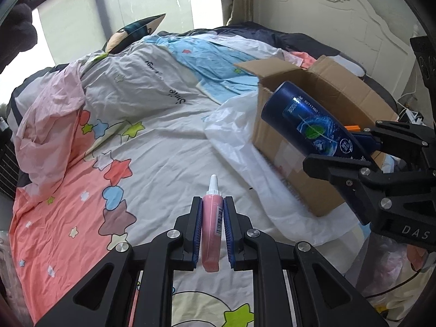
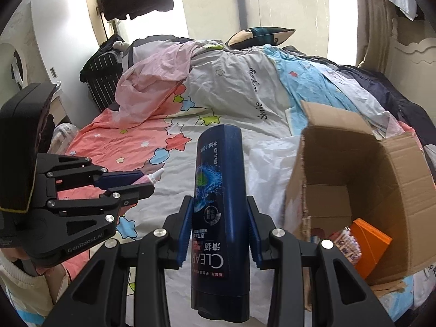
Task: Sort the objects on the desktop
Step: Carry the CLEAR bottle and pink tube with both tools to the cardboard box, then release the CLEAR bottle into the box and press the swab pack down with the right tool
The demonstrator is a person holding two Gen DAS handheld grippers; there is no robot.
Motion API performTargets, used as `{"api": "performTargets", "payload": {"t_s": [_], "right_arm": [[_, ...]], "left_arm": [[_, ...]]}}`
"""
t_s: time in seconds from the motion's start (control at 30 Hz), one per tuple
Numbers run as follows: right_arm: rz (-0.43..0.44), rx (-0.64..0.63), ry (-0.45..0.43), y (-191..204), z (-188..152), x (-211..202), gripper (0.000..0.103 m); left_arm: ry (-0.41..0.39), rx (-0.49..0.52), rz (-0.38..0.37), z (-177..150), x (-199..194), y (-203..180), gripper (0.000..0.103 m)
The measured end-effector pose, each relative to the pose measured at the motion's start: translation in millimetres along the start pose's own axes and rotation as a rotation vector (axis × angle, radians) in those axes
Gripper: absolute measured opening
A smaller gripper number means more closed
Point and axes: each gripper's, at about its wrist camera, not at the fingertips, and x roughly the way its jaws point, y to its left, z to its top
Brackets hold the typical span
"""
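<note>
left gripper (image 1: 212, 226) | right gripper (image 2: 219, 226) | black frames | silver screws | blue-padded jaws | GenRobot.AI lettering

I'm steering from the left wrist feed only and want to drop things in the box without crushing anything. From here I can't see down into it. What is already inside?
Observer: An orange box lies at the bottom of the cardboard box.
Operator: Anything else beside it?
Observer: Yes, a colourful printed packet lies left of it; I cannot read it.
Operator: What brand is the blue bottle?
Observer: The shampoo bottle in the right claw reads CLEAR, with its cap toward the wrist.
</note>
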Motion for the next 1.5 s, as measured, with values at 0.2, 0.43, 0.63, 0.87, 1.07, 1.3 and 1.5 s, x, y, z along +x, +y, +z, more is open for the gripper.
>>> {"api": "performTargets", "payload": {"t_s": [0.2,0.43,0.63,0.87,1.07,1.3,1.5], "right_arm": [[-0.026,0.024,-0.029,-14.2,-0.6,-16.0,0.034],[-0.074,0.057,-0.051,-37.2,-2.9,-27.7,0.034],[-0.101,0.106,-0.054,-62.1,-6.2,-31.3,0.034],[-0.139,0.137,-0.039,-83.8,-8.5,-29.0,0.034],[-0.141,0.178,-0.032,-102.2,-11.3,-24.8,0.034],[-0.154,0.213,-0.025,-119.3,-14.6,-21.6,0.034],[-0.171,0.22,-0.029,-126.5,-16.1,-25.9,0.034]], "left_arm": [[0.003,0.011,-0.013,4.0,2.6,-10.3,0.015],[0.005,0.01,-0.024,5.7,4.4,-15.4,0.015],[0.012,0.01,-0.03,5.5,8.0,-18.9,0.015],[0.017,0.004,-0.038,7.6,13.1,-21.1,0.015],[0.027,0.004,-0.04,8.6,17.8,-21.2,0.015],[0.031,-0.001,-0.04,9.7,21.3,-19.6,0.015],[0.037,0.002,-0.049,12.2,26.6,-22.4,0.015]]}}
